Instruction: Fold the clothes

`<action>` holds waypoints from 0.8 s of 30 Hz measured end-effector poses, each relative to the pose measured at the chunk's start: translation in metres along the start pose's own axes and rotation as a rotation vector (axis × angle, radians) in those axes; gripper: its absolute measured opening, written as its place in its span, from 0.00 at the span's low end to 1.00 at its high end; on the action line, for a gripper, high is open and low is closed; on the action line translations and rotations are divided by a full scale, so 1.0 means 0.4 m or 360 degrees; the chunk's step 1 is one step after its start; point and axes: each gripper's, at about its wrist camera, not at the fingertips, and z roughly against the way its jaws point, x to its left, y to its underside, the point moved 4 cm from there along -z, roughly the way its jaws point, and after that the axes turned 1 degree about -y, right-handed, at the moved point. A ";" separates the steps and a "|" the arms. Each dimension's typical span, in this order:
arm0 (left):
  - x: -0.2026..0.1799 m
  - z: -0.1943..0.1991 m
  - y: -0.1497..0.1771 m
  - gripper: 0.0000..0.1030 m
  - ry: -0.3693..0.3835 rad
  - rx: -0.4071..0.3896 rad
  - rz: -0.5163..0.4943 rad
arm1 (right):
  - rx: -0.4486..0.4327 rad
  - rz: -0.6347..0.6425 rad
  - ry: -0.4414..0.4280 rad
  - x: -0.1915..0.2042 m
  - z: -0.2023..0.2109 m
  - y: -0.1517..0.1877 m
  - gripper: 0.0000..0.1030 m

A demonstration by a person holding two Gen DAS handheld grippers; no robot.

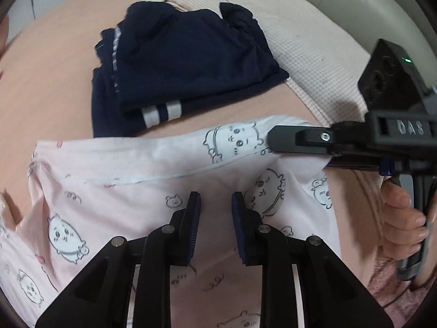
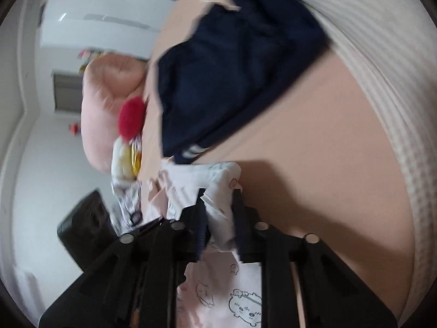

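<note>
Your pink cartoon-print garment [image 1: 114,191] is lying rumpled; your right gripper [image 2: 218,213] is pinching its folded edge, your left gripper [image 1: 215,205] hovering spread above it.

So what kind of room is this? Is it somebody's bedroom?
Probably a bedroom. The clothes lie on a peach bedsheet, a pink pillow sits at its edge with a soft toy, and a white wall shows behind.
</note>
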 end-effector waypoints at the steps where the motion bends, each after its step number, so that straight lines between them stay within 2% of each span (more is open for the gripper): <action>1: 0.023 0.020 -0.001 0.25 -0.0011 -0.0062 0.0053 | -0.0035 0.0080 0.0053 0.021 0.009 -0.002 0.10; 2: 0.054 0.049 -0.004 0.25 -0.0041 -0.0156 0.0123 | -0.0070 0.0115 0.0101 0.028 0.018 -0.006 0.09; 4: 0.138 0.104 -0.009 0.28 -0.0129 -0.0321 0.0301 | -0.0117 0.0212 0.0334 0.030 0.034 -0.013 0.09; 5: 0.163 0.112 -0.012 0.37 -0.0162 -0.0341 0.0335 | -0.0127 0.0270 0.0469 0.031 0.037 -0.014 0.10; 6: 0.173 0.103 -0.015 0.45 -0.0184 -0.0315 0.0323 | -0.0115 0.0242 0.0484 0.025 0.034 -0.016 0.13; 9: 0.203 0.079 -0.026 0.47 -0.0248 -0.0239 0.0287 | -0.0102 0.0148 0.0511 0.003 0.032 -0.025 0.23; 11: 0.223 0.062 -0.033 0.47 -0.0291 -0.0187 0.0263 | -0.0122 0.0103 0.0504 -0.008 0.035 -0.034 0.24; 12: 0.233 0.054 -0.037 0.40 -0.0313 -0.0162 0.0250 | -0.0111 0.0116 0.0486 -0.003 0.031 -0.032 0.24; 13: 0.243 0.046 -0.040 0.28 -0.0334 -0.0136 0.0238 | -0.0099 0.0129 0.0469 0.002 0.026 -0.030 0.21; 14: 0.253 0.038 -0.044 0.10 -0.0355 -0.0111 0.0226 | -0.0075 0.0167 0.0459 0.014 0.015 -0.026 0.12; 16: 0.256 0.050 -0.052 0.06 -0.0391 -0.0163 0.0227 | -0.0083 0.0259 0.0428 0.026 0.015 -0.014 0.08; 20: 0.253 0.089 -0.068 0.06 -0.0460 -0.0326 0.0241 | -0.0214 0.0458 0.0368 0.094 0.055 -0.021 0.07; 21: 0.258 0.083 -0.067 0.06 -0.0475 -0.0337 0.0254 | -0.0207 0.0466 0.0410 0.091 0.049 -0.023 0.07; 23: 0.273 0.042 -0.056 0.08 -0.0503 -0.0274 0.0267 | -0.0146 0.0464 0.0521 0.070 0.026 -0.018 0.08; 24: 0.274 0.025 -0.054 0.10 -0.0518 -0.0237 0.0255 | -0.0070 0.0454 0.0656 0.042 0.003 -0.011 0.12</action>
